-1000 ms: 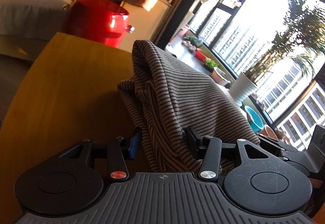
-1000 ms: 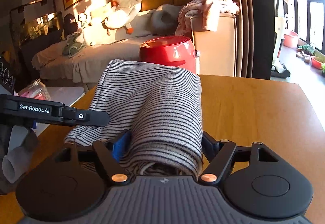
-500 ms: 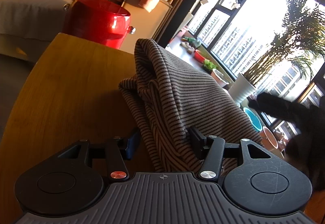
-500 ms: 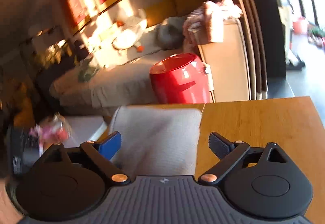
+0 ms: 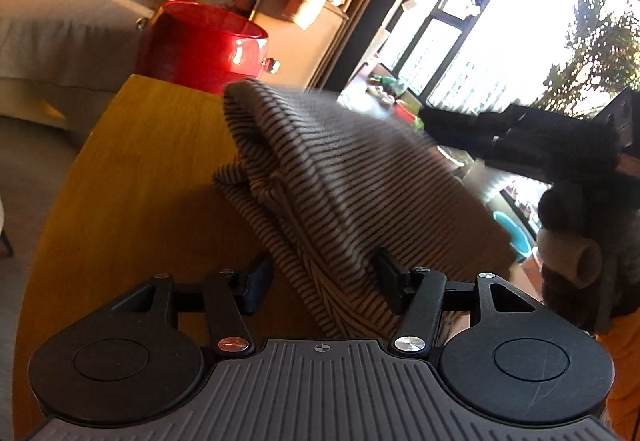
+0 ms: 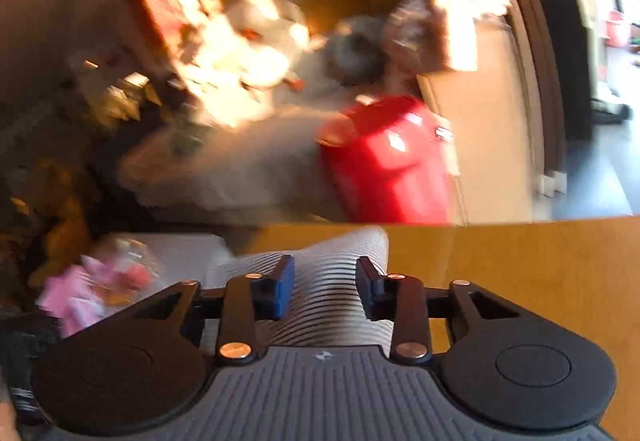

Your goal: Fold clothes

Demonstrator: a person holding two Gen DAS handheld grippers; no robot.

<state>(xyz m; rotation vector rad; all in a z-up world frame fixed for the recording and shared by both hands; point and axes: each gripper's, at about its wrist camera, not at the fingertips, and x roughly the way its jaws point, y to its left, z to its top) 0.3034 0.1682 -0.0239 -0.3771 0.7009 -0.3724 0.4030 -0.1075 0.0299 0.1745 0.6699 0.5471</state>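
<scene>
**A:** Striped garment [image 5: 344,177] first — where does it lie?

**B:** On the wooden table [image 5: 132,177], bunched into a tall hump near the table's edge. In the left wrist view it rises between the fingers of the left gripper [image 5: 320,277] and drapes down toward the camera.

**A:** Is that gripper pinching it?

**B:** The right-hand pad sits against the cloth; the left-hand pad stands just clear of it, with a sliver of table showing. The jaws are partly spread and have been easing wider, cloth still between them.

**A:** And the right gripper [image 6: 325,291]?

**B:** Its own view is smeared with motion blur. The jaws have just been closing and now stand narrow, with the garment's pale stripes lying under and between them. Whether the pads press the cloth, I cannot tell. From the left wrist view it shows as a dark shape beyond the hump, in front of the window [image 5: 500,41].

**A:** Around that?

**B:** A red pot [image 5: 204,45] beyond the table's far edge, and a sofa [image 5: 60,21] behind it.
</scene>
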